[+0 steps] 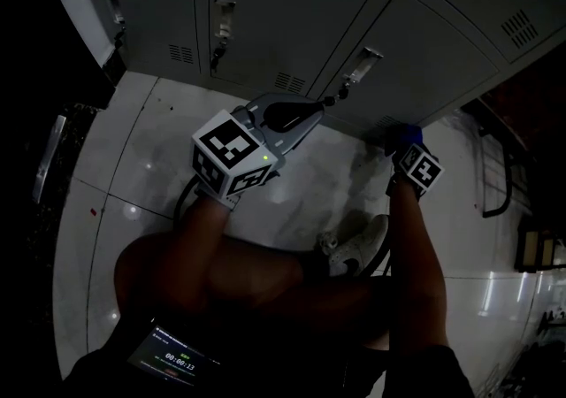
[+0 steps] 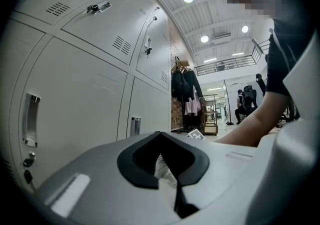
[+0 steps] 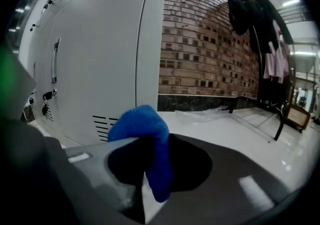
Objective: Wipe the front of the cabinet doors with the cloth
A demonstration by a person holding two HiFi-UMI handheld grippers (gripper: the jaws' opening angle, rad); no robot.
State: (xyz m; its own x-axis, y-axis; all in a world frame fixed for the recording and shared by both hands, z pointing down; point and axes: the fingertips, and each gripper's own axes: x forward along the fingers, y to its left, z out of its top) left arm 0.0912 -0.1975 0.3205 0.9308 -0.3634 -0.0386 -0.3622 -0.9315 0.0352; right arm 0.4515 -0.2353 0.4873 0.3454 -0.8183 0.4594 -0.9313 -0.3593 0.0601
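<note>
The grey cabinet doors run across the top of the dim head view, each with a handle and vent slots. My right gripper is low near the foot of the right-hand door, shut on a bright blue cloth. In the right gripper view the blue cloth bulges up out of the closed jaws of my right gripper, a short way from a door with vent slots. My left gripper points at a door handle. In its own view, my left gripper is shut and holds nothing, beside a door.
A white shoe stands on the glossy pale floor. A dark metal frame stands at the right. Past the cabinets are a brick wall and hanging coats. A phone screen shows at the bottom.
</note>
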